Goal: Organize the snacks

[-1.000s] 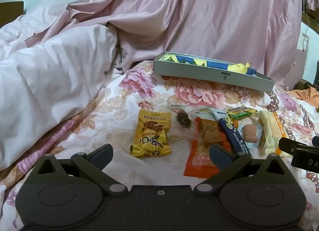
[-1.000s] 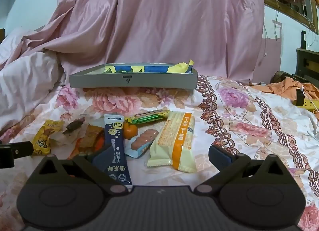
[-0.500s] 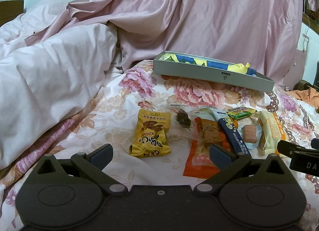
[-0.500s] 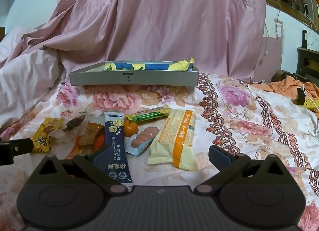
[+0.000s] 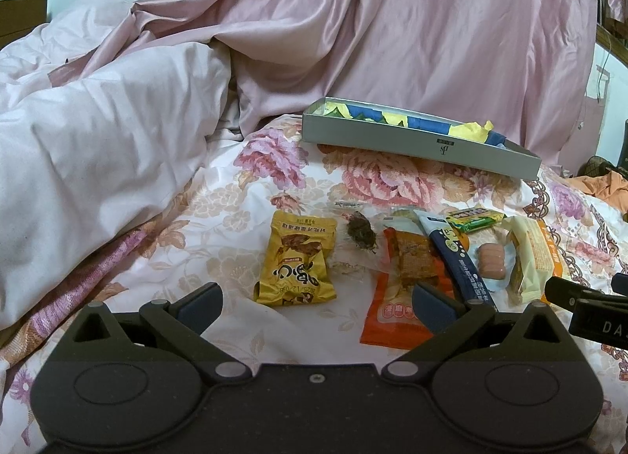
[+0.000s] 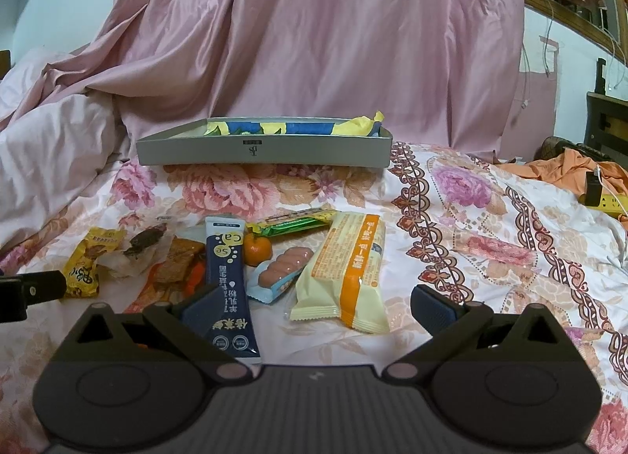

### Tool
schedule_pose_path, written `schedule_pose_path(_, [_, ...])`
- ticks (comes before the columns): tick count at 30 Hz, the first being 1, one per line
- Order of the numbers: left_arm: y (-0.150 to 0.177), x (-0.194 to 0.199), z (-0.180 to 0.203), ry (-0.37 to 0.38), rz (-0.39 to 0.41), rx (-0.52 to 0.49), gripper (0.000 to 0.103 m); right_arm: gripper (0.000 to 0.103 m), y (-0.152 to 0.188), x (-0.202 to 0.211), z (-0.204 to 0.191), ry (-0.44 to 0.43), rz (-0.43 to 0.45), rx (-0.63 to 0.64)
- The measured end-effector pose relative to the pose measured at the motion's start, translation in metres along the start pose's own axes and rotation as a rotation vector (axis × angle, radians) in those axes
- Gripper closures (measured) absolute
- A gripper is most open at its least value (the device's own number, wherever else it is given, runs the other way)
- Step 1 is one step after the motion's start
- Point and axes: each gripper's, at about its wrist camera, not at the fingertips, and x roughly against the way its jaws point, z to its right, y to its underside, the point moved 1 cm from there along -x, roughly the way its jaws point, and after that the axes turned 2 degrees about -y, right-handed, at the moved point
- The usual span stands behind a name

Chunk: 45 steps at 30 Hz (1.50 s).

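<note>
Several snacks lie in a row on the flowered bedsheet. In the left wrist view my left gripper [image 5: 316, 301] is open and empty, just short of a yellow packet [image 5: 296, 263] and an orange packet [image 5: 404, 285]. A clear wrapper with a dark snack [image 5: 359, 232] lies between them. In the right wrist view my right gripper [image 6: 318, 307] is open and empty near a cream and orange packet [image 6: 345, 269], a dark blue stick pack [image 6: 231, 281], a pink sausage pack [image 6: 280, 271], a small orange [image 6: 257, 249] and a green bar [image 6: 294, 220]. A grey tray [image 6: 263, 152] lined with blue and yellow paper sits behind.
A heaped white duvet [image 5: 98, 148] rises on the left. Pink curtain fabric [image 6: 314, 42] hangs behind the tray. Orange clothing [image 6: 569, 171] and a yellow power strip [image 6: 610, 203] lie at the far right. Bare flowered sheet [image 6: 490, 238] spreads right of the snacks.
Both views have shifted very slightly; the snacks appear a touch lower and nearer. Nothing was taken hold of, and both grippers stay open.
</note>
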Motion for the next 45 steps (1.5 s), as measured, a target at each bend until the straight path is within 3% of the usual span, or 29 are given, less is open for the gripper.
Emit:
schedule_pose_path(33, [0.003, -0.01, 0.001, -0.011, -0.018, -0.002, 0.001, 0.0, 0.003, -0.004, -0.001, -0.014, -0.005, 0.009])
schedule_pose_path(40, [0.002, -0.021, 0.001, -0.02, -0.034, -0.011, 0.001, 0.0, 0.0, -0.014, 0.001, -0.092, -0.001, 0.008])
schedule_pose_path(45, [-0.001, -0.032, -0.001, -0.023, -0.042, -0.02, 0.001, 0.0, -0.002, -0.026, 0.001, -0.135, -0.044, -0.002])
